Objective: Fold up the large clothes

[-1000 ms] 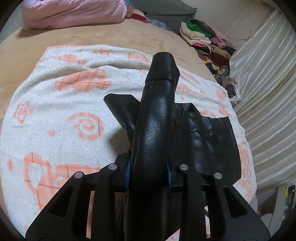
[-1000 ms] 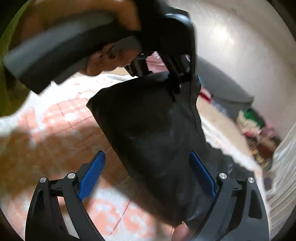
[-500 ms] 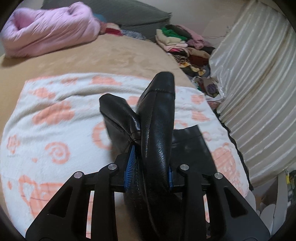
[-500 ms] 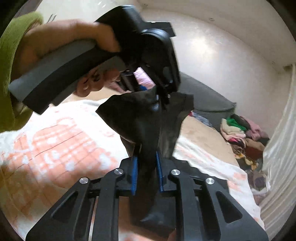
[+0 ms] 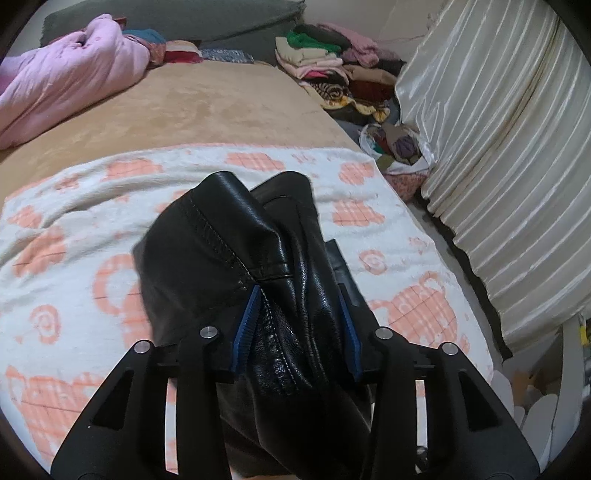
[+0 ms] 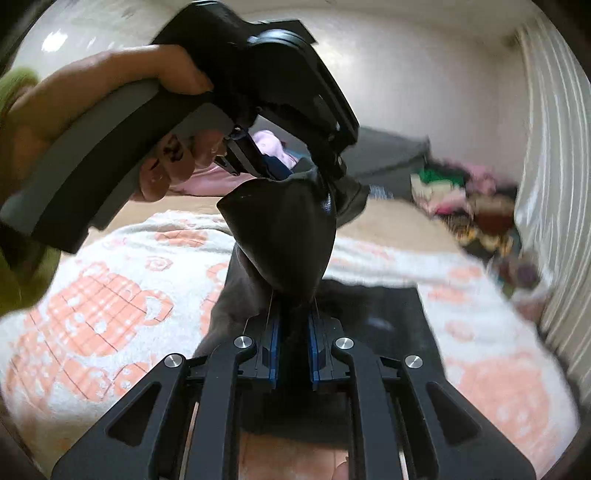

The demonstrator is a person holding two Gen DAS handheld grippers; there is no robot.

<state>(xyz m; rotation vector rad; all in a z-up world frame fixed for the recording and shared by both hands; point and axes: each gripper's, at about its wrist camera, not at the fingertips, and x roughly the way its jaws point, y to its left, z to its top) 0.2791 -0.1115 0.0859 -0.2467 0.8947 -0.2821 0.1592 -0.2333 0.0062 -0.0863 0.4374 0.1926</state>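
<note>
Pinching grainy black leather garment (image 5: 280, 295) between blue ribbed pads, left gripper (image 5: 295, 325) clamped mid-frame, right gripper (image 6: 293, 347) clamped on bunched fold, fluffy peach-print towel (image 5: 74, 236) below

A white towel (image 5: 92, 221) printed with orange teapots, spirals and checked shapes is spread across a tan bed cover (image 5: 207, 107). A pink quilt (image 5: 62, 77) is bundled at the far left of the bed, and a grey cushion (image 5: 207, 22) is propped behind it against the wall. Folded and loose clothes (image 5: 332, 62) are heaped at the far right corner, with a white bag of fabric scraps (image 5: 399, 147) set just below them. A pleated cream curtain (image 5: 498, 129) is hung along the right side. In the right wrist view, the same towel (image 6: 122, 288), clothes heap (image 6: 469, 195) and curtain (image 6: 554, 166) are seen blurred.
</note>
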